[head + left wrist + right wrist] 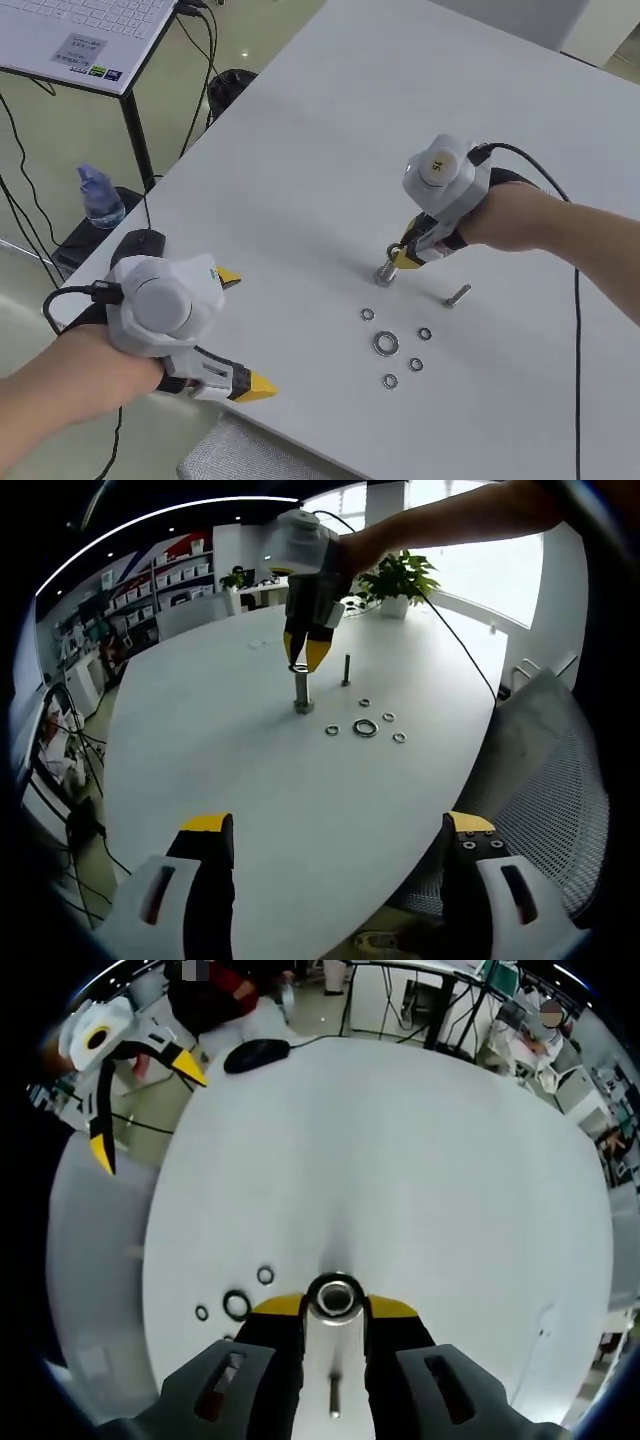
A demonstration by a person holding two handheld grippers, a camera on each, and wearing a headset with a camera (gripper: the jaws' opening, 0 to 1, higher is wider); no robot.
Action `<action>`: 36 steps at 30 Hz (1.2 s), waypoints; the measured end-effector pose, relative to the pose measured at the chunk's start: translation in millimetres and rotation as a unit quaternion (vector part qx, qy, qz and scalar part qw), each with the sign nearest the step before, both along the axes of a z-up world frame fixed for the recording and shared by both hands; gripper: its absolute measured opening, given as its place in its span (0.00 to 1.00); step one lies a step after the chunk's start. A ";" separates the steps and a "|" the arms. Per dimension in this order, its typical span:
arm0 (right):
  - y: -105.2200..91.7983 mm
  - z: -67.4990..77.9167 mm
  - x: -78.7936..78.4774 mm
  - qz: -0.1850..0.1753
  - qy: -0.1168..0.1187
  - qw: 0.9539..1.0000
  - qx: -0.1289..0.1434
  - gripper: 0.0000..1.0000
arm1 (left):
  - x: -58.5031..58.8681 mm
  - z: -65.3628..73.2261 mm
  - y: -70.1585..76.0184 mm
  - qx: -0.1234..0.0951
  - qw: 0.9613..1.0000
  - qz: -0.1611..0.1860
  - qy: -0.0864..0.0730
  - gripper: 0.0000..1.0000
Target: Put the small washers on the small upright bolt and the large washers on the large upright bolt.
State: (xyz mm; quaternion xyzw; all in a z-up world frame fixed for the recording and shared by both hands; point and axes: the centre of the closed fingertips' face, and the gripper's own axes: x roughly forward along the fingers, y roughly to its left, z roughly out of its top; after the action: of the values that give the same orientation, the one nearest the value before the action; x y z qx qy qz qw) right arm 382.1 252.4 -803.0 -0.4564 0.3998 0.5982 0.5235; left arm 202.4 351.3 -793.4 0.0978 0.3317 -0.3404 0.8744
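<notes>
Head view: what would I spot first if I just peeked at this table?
The right gripper near the middle of the table, its jaws pinching a big washer just above the big bolt. Next come the loose washers scattered on the near side of that bolt, and the left gripper, wide open at the table's near edge.

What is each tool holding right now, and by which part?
The right tool pinches a large washer by its rim, above the large upright bolt. The left tool is open, empty.
</notes>
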 end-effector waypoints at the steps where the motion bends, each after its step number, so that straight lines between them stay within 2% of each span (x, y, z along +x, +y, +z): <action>1: 0.1 -1.3 0.0 0.001 0.000 1.000 -0.002 0.21 | 0.2 0.0 0.4 -0.001 1.000 0.001 0.000 0.85; 12: -2.8 -10.4 1.9 0.005 -0.003 1.000 -0.018 0.21 | -5.0 -3.0 2.9 -0.002 1.000 0.002 0.007 0.84; 23: -1.6 -18.1 0.7 0.013 -0.012 0.999 -0.028 0.21 | 1.7 3.6 0.0 -0.004 1.000 -0.002 0.000 0.84; 26: -0.2 -24.4 5.2 0.017 -0.018 0.999 -0.031 0.21 | 1.8 2.9 -0.8 -0.002 1.000 -0.006 0.000 0.84; 36: -0.5 -35.6 2.7 0.007 -0.010 0.999 -0.034 0.21 | 2.9 4.5 -1.2 0.001 1.000 -0.009 0.001 0.82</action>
State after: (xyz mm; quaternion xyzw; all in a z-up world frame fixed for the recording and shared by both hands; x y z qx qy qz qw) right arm 384.9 251.8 -838.6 -0.4831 0.4115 0.5829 0.5075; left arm 205.3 350.2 -788.9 0.1008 0.3324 -0.3478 0.8709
